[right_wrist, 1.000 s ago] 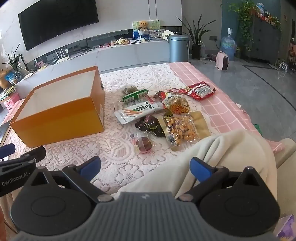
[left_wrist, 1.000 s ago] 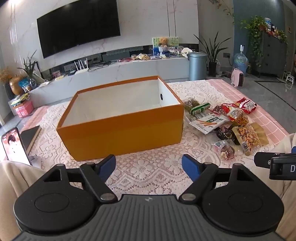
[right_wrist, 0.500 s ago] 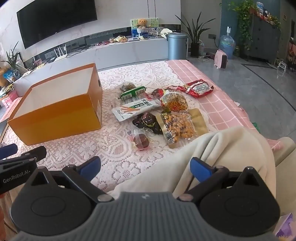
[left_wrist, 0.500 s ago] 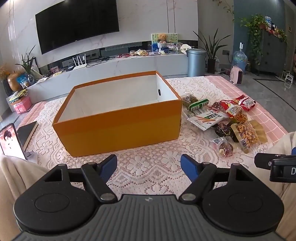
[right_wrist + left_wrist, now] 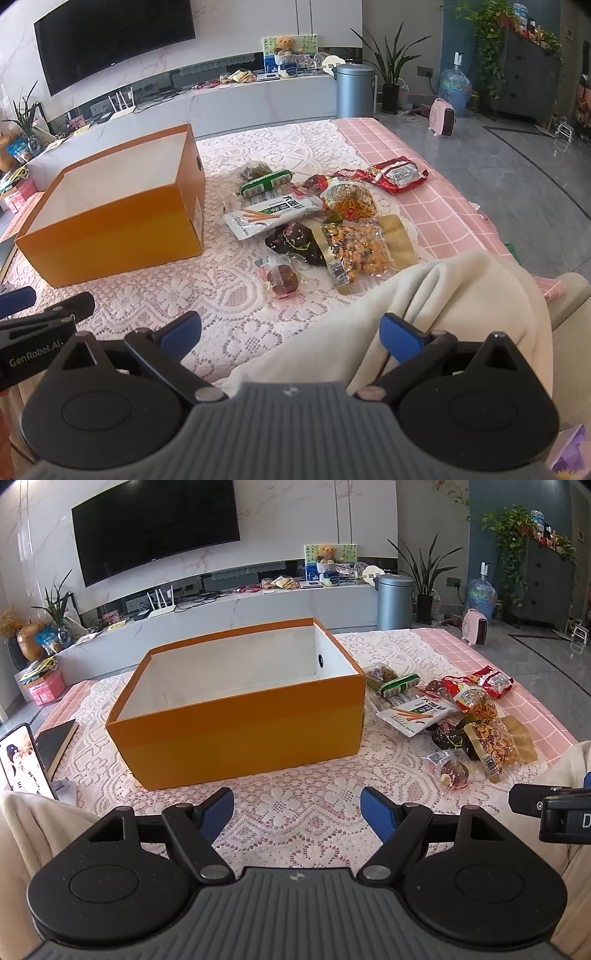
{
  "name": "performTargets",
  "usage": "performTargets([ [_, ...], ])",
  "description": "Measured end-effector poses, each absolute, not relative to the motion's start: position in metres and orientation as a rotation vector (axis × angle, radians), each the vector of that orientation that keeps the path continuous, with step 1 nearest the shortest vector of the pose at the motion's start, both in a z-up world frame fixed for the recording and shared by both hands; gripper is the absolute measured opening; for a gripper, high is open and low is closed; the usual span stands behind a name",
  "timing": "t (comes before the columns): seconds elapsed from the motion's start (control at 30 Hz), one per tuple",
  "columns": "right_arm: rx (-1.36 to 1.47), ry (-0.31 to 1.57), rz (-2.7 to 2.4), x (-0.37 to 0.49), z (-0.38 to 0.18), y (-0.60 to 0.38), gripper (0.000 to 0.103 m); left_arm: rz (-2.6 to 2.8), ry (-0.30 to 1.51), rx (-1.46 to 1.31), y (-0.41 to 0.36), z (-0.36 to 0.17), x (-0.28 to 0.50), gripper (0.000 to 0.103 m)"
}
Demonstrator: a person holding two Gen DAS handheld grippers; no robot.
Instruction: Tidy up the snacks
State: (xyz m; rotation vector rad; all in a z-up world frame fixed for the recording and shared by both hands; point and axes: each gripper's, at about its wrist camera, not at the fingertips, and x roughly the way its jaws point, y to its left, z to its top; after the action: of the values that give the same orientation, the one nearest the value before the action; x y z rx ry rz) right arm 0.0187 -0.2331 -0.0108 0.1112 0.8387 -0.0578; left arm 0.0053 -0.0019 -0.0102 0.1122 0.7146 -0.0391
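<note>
Left gripper (image 5: 297, 810) wide open, empty, low centre above lace tablecloth (image 5: 306, 812). Right gripper (image 5: 291, 330) likewise. Open orange cardboard box (image 5: 236, 734) mid-frame; pile of snack packets (image 5: 317, 218) right of it.

- "genrobot.ai" in white letters on the black body of the left gripper (image 5: 33, 354), at the left edge of the right wrist view.
- a single white "d", rest cut off by the frame edge, on the black body of the right gripper (image 5: 565, 818), left wrist view.
- white snack pack (image 5: 271, 216): large chinese characters in green and black; too blurred to read.
- red pack (image 5: 400, 173): print present, illegible.
- barcode label on the nut bag (image 5: 356, 249): digits too small to read.
</note>
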Motion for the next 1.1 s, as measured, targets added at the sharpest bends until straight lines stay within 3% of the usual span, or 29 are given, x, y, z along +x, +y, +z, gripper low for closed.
performTargets([
  [1.1,0.099,0.859,-0.008,0.017,-0.013,-0.221,0.100,-0.036,0.721,0.104,0.003,-0.011,0.005,0.092],
])
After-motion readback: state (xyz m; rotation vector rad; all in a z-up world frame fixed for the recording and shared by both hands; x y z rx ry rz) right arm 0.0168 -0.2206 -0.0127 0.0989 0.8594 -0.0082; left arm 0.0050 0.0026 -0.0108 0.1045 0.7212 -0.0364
